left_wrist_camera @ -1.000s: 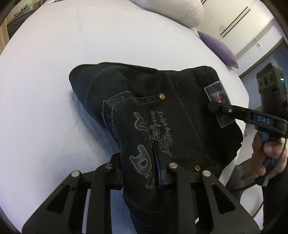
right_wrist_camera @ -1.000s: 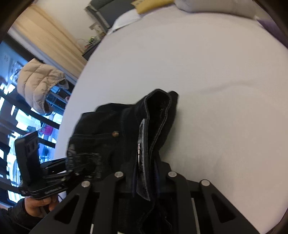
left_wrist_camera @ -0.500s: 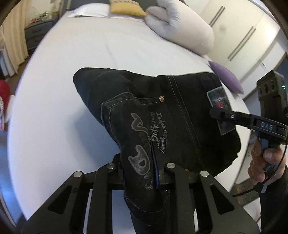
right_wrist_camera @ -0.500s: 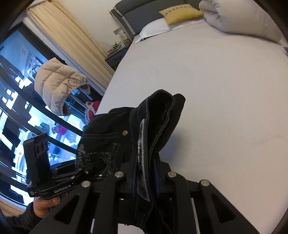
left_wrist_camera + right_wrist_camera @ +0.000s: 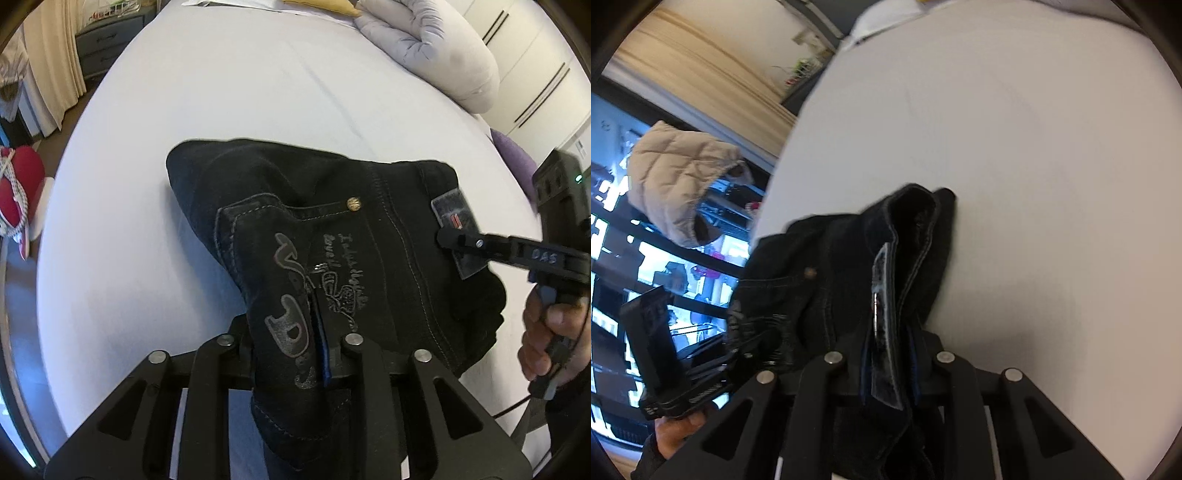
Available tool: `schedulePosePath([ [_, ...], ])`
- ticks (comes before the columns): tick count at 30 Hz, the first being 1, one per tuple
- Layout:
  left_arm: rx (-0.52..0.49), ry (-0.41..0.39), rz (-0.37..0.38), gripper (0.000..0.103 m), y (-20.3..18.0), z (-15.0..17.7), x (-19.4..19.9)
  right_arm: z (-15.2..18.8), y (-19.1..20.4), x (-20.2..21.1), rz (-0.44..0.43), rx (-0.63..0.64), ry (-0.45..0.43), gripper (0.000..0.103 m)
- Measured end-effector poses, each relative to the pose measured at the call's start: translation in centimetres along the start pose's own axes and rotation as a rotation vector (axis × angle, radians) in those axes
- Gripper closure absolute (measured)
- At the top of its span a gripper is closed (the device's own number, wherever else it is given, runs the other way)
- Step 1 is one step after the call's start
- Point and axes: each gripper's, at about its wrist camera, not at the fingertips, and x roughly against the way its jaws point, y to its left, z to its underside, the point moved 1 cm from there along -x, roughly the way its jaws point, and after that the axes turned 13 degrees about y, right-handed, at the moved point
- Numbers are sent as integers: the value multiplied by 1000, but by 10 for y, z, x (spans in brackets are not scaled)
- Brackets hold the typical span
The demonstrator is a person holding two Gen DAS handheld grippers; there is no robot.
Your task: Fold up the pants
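Observation:
Black denim pants (image 5: 332, 229) with grey printed lettering on a back pocket and a leather waist patch hang over the white bed (image 5: 184, 110). My left gripper (image 5: 295, 343) is shut on the pocket side of the waistband. My right gripper (image 5: 886, 354) is shut on the waistband at the patch; it also shows in the left wrist view (image 5: 454, 240), at the right. The pants (image 5: 820, 280) bunch between the two grippers; the legs are hidden below. The left gripper shows in the right wrist view (image 5: 738, 354), at the lower left.
A rolled white duvet (image 5: 436, 48) and a purple cushion (image 5: 513, 155) lie at the bed's far right. A red shoe (image 5: 18, 195) is on the floor at the left. A beige puffer jacket (image 5: 676, 177) hangs by the window. Drawers (image 5: 107, 48) stand beyond the bed.
Both grippers have lifted and tilted with the pants held; more of the room shows. The grip on the waistband is the same.

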Motion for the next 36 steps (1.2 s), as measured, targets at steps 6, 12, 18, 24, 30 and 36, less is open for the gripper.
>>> schedulePosePath([
  [6,70,-49,15,41,17,12,-10,15,-15,-11,-38,-15,-74,62],
  [12,94,-118,-66,33,5,25,15,27,4,9,60,7,-117,44],
  [18,70,-363,-218,14,-34,83,102,68,32,63,149,67,-294,31],
  [24,-60,-787,-516,0,-118,154,222,131,82,140,285,176,-619,1],
  [30,-24,-971,-658,0,-165,217,305,195,143,222,385,300,-983,0],
  [36,-1,-948,-539,0,-181,250,359,242,199,286,489,323,-1194,0],
])
